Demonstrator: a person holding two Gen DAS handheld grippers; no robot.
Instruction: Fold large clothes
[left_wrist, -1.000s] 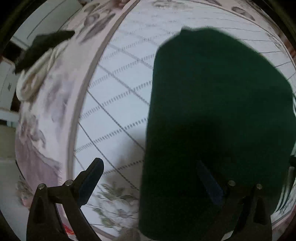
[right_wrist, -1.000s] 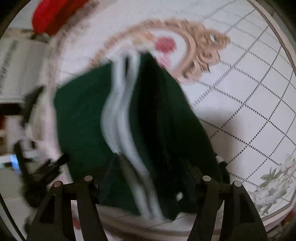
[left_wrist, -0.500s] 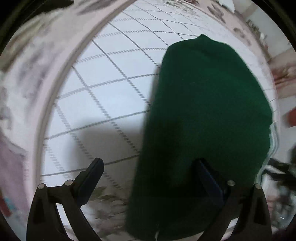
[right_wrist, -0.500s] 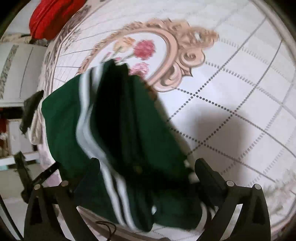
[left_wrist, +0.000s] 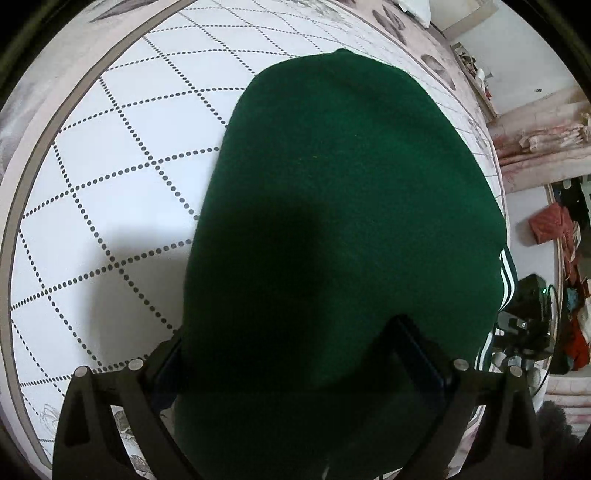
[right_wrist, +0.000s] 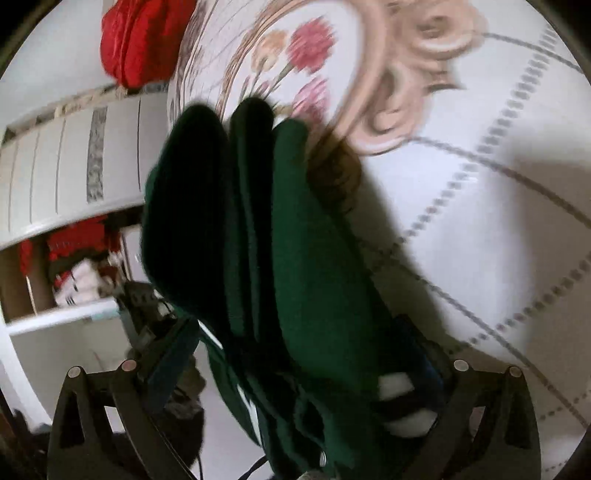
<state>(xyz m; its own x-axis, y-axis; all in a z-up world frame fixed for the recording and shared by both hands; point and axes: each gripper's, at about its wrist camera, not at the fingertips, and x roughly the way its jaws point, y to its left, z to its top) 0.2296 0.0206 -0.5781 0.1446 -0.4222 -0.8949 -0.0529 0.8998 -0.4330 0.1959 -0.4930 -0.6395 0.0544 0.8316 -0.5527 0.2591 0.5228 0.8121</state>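
Garment: dark green knit garment with white stripes (left_wrist: 343, 206), folded, lifted off white dotted-grid bedspread (left_wrist: 110, 177).
Left gripper (left_wrist: 295, 354): jaws spread around the fold.
Right gripper (right_wrist: 295, 354): likewise, grip uncertain.
Next: lay it flat.

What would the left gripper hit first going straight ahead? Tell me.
Probably the green garment: it already fills the space between the left gripper fingers and covers the bedspread ahead. Depth is unclear.

White quilted bedspread (left_wrist: 110, 177), floral medallion (right_wrist: 314, 62); white panelled wardrobe (right_wrist: 55, 177)
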